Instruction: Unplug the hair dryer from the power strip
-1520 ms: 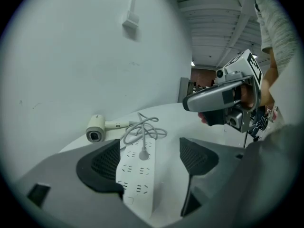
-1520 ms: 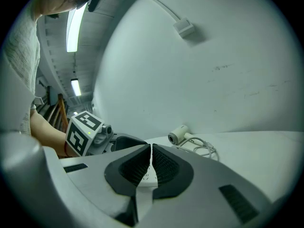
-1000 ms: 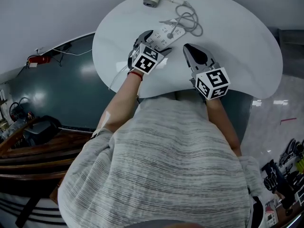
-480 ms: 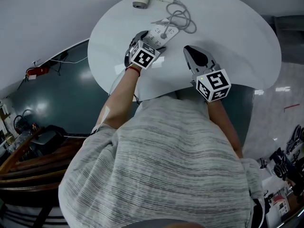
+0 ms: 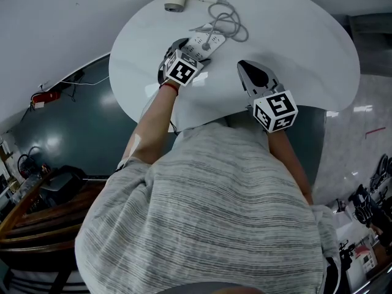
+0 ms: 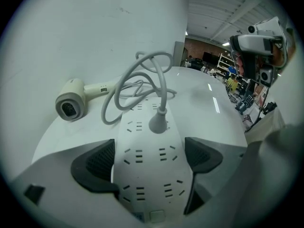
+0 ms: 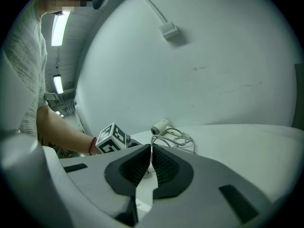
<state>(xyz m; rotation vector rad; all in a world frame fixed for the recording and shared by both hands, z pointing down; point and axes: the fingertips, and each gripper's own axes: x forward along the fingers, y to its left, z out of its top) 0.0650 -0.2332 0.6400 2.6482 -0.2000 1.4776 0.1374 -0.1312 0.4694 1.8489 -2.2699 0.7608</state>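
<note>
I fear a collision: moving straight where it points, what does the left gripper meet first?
Probably the long white plastic power strip, lying between the left gripper's spread jaws; the grey round plug stands farther along.

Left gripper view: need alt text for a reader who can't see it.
A white power strip lies lengthwise between the left gripper's spread jaws, dark pads close at its long sides; whether they press cannot be told. A plug sits in it further along, its looped cord leading to a hair dryer on the white table.
</note>
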